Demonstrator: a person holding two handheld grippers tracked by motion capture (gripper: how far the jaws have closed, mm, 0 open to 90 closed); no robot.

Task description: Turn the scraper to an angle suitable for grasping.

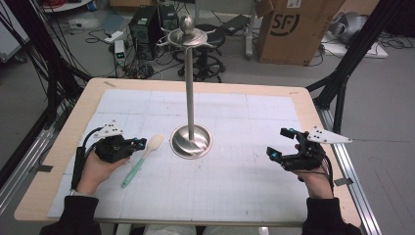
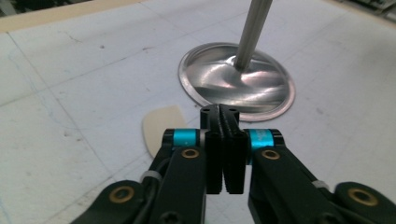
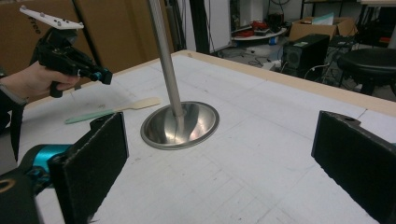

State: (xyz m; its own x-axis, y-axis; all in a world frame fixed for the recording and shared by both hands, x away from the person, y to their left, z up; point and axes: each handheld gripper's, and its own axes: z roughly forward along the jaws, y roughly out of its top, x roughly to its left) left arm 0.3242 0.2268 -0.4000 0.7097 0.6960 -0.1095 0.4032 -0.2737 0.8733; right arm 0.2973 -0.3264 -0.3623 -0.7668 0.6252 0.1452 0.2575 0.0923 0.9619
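A: Where's the spatula [image 1: 142,159]?

B: Lying flat on the worktop [image 1: 235,186], left of the steel stand [image 1: 191,139], cream blade toward the far side, green handle toward the near edge.

A: And the left hand-held gripper [image 1: 139,143]?

B: Just above the spatula's blade, jaws pressed together with nothing between them.

A: The right hand-held gripper [image 1: 281,144]?

B: On the right, well apart from the stand, jaws spread wide and empty.
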